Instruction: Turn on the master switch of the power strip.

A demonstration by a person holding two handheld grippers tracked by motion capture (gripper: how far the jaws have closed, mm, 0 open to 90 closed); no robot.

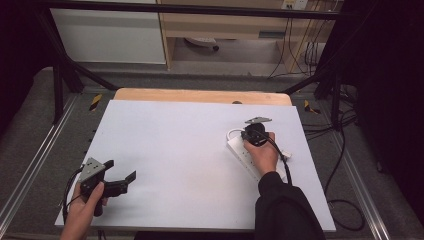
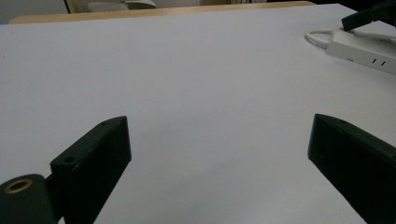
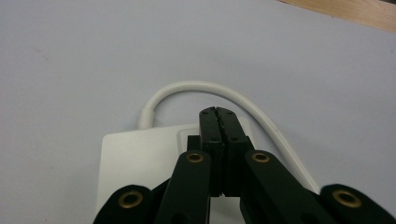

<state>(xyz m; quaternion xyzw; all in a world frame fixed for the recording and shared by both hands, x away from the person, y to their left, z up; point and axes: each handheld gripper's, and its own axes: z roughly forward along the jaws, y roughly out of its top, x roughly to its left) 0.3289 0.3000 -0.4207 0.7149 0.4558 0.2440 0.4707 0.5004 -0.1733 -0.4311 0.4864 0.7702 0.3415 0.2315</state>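
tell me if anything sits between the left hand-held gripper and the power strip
Nothing visible does. The left hand-held gripper is open over bare white table; the white power strip lies far across it, under the right hand-held gripper.

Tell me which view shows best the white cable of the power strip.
The right gripper view: the white cable curves large and sharp out of the power strip, past the shut right gripper. The left gripper view shows a distant loop; the high view a small one beside the hand.
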